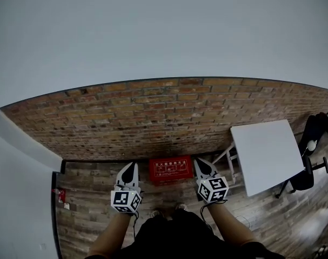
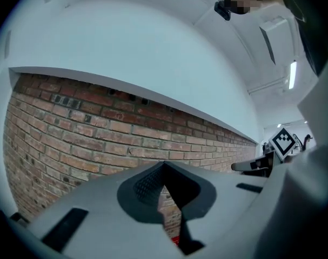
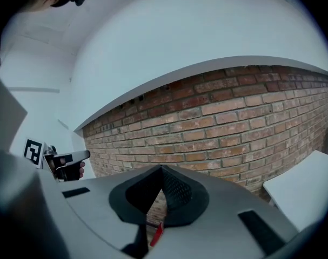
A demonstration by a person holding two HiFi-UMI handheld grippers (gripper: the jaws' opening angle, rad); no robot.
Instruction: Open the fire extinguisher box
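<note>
Left gripper (image 1: 128, 172): held forward at box's left; jaws together, empty
Right gripper (image 1: 203, 168): at box's right; jaws closed, empty
Fire extinguisher box (image 1: 171, 169): red, rectangular; on wooden floor (image 1: 91, 188) against rough brick wall (image 1: 153, 117), between both grippers

Even, soft indoor light; strong fisheye curving at edges
</note>
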